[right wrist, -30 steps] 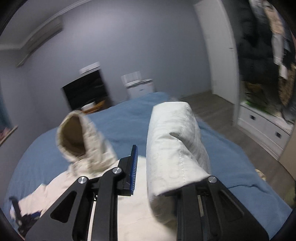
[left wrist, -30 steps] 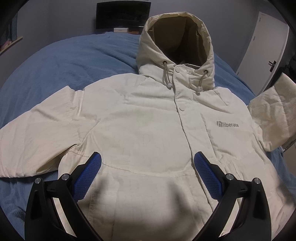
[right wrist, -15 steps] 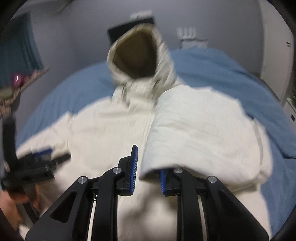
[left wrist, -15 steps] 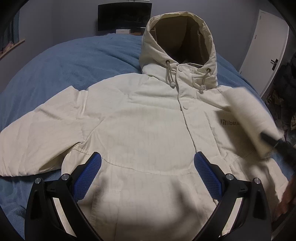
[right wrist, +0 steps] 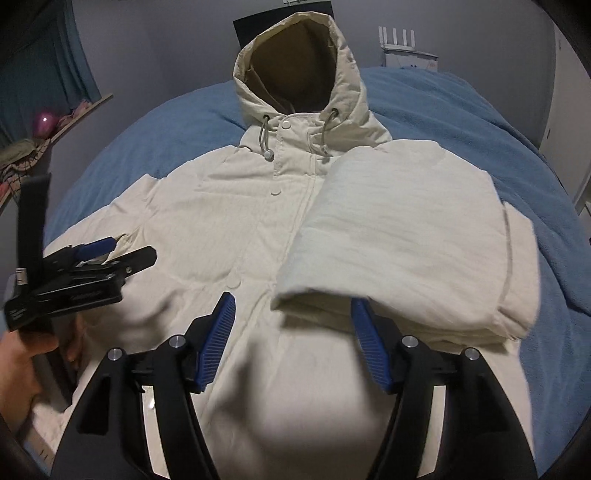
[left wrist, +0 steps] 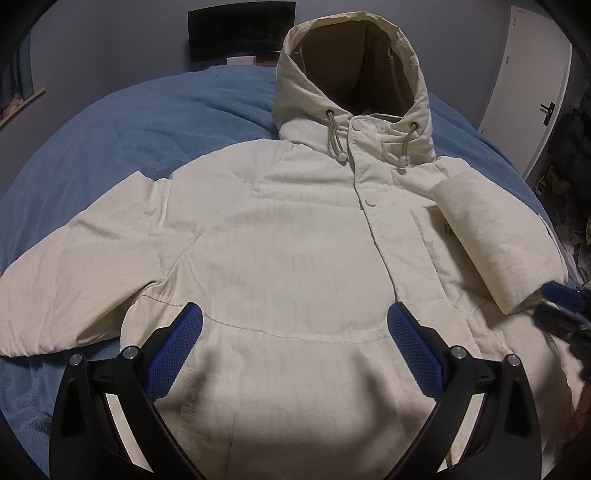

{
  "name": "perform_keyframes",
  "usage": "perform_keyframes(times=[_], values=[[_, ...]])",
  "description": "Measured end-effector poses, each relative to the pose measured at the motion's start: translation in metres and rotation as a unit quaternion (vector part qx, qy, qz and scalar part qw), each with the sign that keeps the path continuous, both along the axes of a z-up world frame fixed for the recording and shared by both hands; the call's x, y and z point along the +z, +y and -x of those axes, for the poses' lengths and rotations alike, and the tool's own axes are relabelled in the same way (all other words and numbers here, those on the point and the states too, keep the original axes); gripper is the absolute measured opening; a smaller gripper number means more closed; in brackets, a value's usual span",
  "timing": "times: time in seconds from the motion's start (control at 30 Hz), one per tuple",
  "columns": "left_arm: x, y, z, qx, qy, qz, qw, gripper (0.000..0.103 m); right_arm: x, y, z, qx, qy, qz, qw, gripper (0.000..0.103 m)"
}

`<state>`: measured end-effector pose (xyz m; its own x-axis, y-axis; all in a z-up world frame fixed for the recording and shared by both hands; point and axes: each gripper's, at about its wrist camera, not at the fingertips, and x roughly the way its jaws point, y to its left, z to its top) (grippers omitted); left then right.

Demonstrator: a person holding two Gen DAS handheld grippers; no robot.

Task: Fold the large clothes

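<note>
A cream hooded jacket (left wrist: pixel 280 236) (right wrist: pixel 236 229) lies face up on the blue bed. One sleeve (right wrist: pixel 399 229) (left wrist: pixel 491 236) is folded in across the chest, half covering the logo. Its cuff (right wrist: pixel 314 291) rests just beyond my right gripper's (right wrist: pixel 291 301) fingertips. That gripper's jaws are opening and its blue pads (right wrist: pixel 221 332) stand clear of the cloth. The other sleeve (left wrist: pixel 66 280) lies spread out to the side. My left gripper (left wrist: pixel 293 308) hovers open over the jacket's lower front, with nothing between its fingers. It also shows at the left edge, held by a hand (right wrist: pixel 18 365).
The blue bedcover (left wrist: pixel 122 125) runs all round the jacket. A dark screen (left wrist: pixel 240 33) stands against the back wall. A white door (left wrist: pixel 532 85) is at the right. A shelf with a pink ball (right wrist: pixel 44 123) runs along the left wall.
My right gripper brought the sleeve down and across onto the chest, then its jaws opened off the cuff. The left gripper stayed where it was, still open.
</note>
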<state>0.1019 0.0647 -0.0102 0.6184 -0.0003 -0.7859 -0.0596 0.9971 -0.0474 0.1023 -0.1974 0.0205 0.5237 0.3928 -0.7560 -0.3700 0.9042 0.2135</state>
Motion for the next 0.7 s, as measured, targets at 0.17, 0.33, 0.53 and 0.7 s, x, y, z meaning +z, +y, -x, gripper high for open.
perform_keyframes(times=[0.17,0.33,0.53,0.7], values=[[0.004,0.0,0.004,0.0,-0.014,0.002,0.9999,0.097,0.024,-0.036,0.007,-0.047,-0.039,-0.009,0.998,0.078],[0.01,-0.009,0.007,0.003,-0.027,-0.03,0.9992,0.097,0.036,-0.071,0.004,-0.113,-0.084,0.007,0.99,0.093],[0.02,-0.028,0.007,-0.028,-0.03,-0.062,0.9972,0.097,0.039,-0.112,-0.011,-0.182,-0.092,0.009,0.979,0.095],[0.034,-0.056,-0.002,-0.098,-0.018,-0.044,0.994,0.097,0.039,-0.147,-0.018,-0.224,-0.089,-0.003,0.971,0.095]])
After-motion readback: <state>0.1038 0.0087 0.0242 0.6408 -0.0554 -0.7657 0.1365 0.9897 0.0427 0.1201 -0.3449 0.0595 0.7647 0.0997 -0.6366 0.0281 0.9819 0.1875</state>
